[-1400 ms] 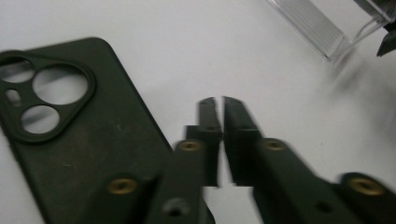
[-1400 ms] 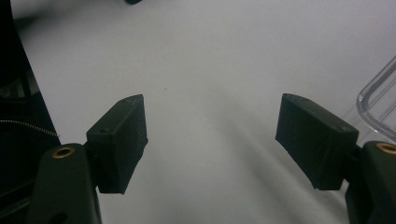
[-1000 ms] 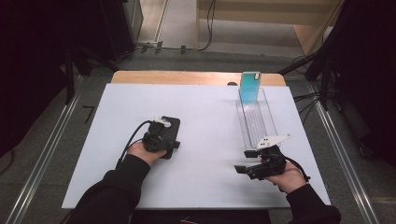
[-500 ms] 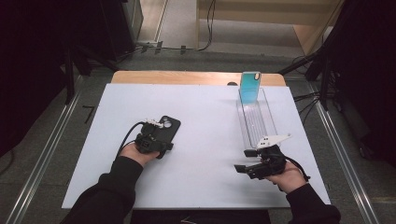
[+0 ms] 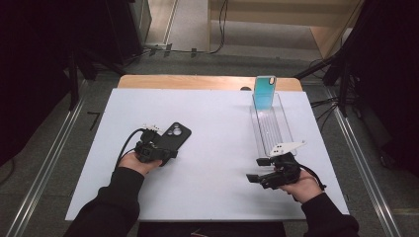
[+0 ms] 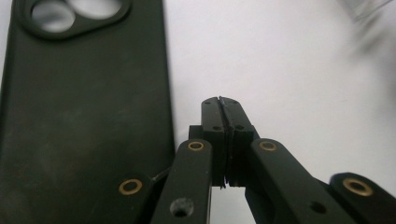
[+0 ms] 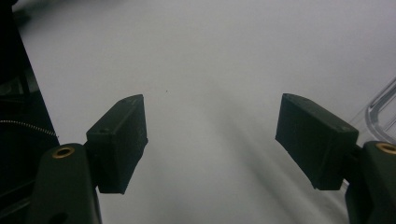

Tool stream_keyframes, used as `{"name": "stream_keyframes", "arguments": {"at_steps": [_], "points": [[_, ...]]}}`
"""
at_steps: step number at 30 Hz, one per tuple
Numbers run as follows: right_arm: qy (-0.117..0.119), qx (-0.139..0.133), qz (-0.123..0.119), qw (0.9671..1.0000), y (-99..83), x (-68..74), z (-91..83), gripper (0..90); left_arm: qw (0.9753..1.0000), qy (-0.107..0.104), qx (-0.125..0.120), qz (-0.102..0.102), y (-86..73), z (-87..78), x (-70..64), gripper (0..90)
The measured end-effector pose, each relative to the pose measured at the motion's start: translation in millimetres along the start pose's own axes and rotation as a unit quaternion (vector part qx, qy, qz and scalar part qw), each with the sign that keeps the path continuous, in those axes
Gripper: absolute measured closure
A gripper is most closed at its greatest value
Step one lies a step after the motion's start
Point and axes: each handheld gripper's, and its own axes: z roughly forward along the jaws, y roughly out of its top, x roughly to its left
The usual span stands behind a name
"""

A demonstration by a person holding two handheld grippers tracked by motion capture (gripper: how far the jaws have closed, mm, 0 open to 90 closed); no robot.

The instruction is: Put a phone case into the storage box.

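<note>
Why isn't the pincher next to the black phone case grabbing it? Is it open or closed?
Closed. The left gripper has its two jaws pressed together on nothing, and the black phone case lies flat on the white table just beside it.

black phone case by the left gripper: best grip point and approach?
The black phone case lies flat on the white table, camera cutout at the far end. Probably take a long side edge near the near end, coming in low from the person's side with one jaw slid under the rim. The left gripper sits shut just beside that edge; it would need to open first.
</note>
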Motion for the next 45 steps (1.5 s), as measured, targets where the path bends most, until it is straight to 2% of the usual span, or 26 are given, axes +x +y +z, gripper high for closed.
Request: {"name": "stream_keyframes", "arguments": {"at_steps": [4,8,9,13,16,21,28,33,43,45], "points": [[0.001,0.004,0.001,1.0000,0.3,-0.7,0.2,23.0,0.9996,-0.016,-0.014,0.019,-0.4,-11.4,-11.6,79.3],[0.003,0.002,0.003,1.0000,0.3,-2.4,0.6,23.0,0.9979,-0.043,-0.037,0.030,-1.8,-20.7,-19.0,59.1],[0.001,0.003,0.004,1.0000,0.4,-3.0,0.6,23.0,0.9976,-0.043,-0.040,0.036,-2.8,-22.8,-20.7,55.0],[0.000,-0.002,0.005,1.0000,0.8,-3.7,-0.6,23.0,0.9960,-0.046,-0.056,0.053,-9.7,-31.3,-28.0,46.7],[-0.001,-0.002,0.003,1.0000,0.7,-3.6,-0.7,23.0,0.9952,-0.051,-0.064,0.054,-16.8,-35.1,-29.5,42.4],[-0.001,-0.002,0.003,1.0000,1.0,-4.5,-0.4,23.0,0.9953,-0.056,-0.063,0.048,-28.8,-38.9,-29.4,40.9],[-0.001,0.001,0.003,1.0000,0.7,-4.7,0.3,23.0,0.9946,-0.060,-0.069,0.050,-40.0,-43.2,-31.9,34.3],[0.001,0.005,0.002,1.0000,0.3,-5.8,1.3,23.0,0.9947,-0.060,-0.067,0.051,-48.0,-45.6,-34.4,34.3],[-0.002,0.006,0.003,1.0000,-1.8,-7.8,-0.2,23.0,0.9940,-0.060,-0.081,0.043,-47.3,-47.3,-31.1,31.2],[-0.002,0.006,0.004,1.0000,-1.9,-8.1,-0.1,23.0,0.9934,-0.059,-0.086,0.049,-45.5,-46.9,-29.6,29.5]]}}
